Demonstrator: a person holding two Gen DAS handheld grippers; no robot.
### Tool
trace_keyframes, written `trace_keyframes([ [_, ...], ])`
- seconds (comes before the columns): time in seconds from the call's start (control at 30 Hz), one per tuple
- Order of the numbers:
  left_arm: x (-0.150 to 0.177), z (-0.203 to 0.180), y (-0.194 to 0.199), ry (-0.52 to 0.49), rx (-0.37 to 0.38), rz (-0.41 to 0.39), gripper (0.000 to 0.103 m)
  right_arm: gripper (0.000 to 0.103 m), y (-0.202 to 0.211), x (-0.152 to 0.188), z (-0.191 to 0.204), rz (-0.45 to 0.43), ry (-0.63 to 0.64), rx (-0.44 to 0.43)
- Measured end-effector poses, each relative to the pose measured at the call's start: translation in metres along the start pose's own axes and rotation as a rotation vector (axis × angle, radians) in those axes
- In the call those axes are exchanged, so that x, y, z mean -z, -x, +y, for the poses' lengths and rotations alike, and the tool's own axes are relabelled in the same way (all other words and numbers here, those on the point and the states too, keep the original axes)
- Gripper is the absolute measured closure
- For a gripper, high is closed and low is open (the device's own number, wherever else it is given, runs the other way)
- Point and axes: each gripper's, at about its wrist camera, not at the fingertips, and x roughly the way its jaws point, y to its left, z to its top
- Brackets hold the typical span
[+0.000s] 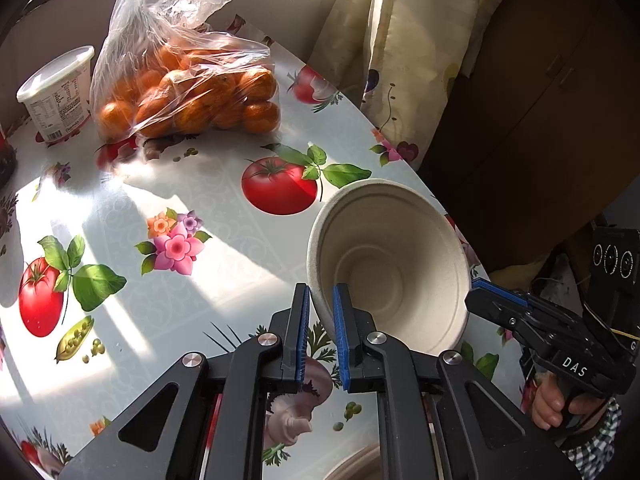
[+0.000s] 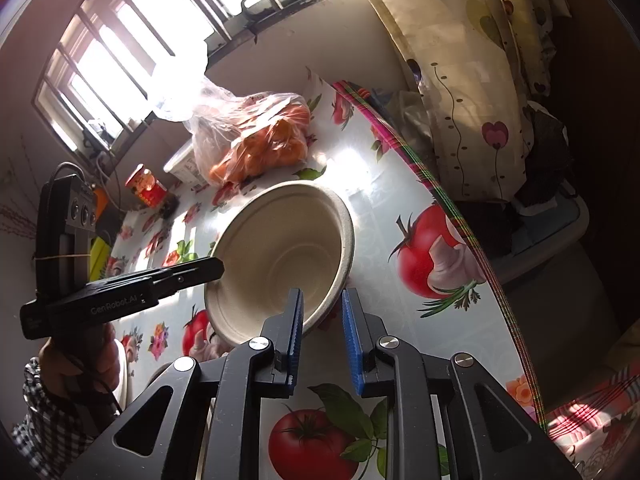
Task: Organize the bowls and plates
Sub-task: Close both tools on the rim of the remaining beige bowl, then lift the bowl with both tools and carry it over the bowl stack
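Observation:
A beige paper-pulp bowl (image 1: 384, 264) hangs tilted over the flowered table (image 1: 180, 200), its opening turned toward the left wrist camera. My left gripper (image 1: 321, 293) is shut on the near left rim, one blue pad inside the bowl and one outside. My right gripper (image 1: 478, 286) reaches in from the right and pinches the opposite rim. In the right wrist view the same bowl (image 2: 280, 252) sits between the right gripper (image 2: 323, 294) pads at its near rim, while the left gripper (image 2: 214, 266) holds its left edge.
A plastic bag of oranges (image 1: 192, 96) and a white lidded tub (image 1: 56, 92) stand at the back of the table. A red can (image 2: 146, 186) sits by the window wall. A curtain (image 1: 400, 40) hangs past the table's right edge. Another beige dish rim (image 1: 360, 464) shows below my left gripper.

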Motion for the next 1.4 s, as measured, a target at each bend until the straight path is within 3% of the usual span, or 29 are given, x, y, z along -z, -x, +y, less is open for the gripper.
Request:
trace_keyframes([
  [0.63,0.002,0.0,0.007,0.005,0.009,-0.02,0.092,0.086,0.004,0.002,0.0,-0.012,-0.018,-0.01],
  [1.4,0.021,-0.016,0.047,-0.025,0.033,-0.084,0.092,0.086,0.048,0.023,0.02,-0.074,-0.001,-0.032],
])
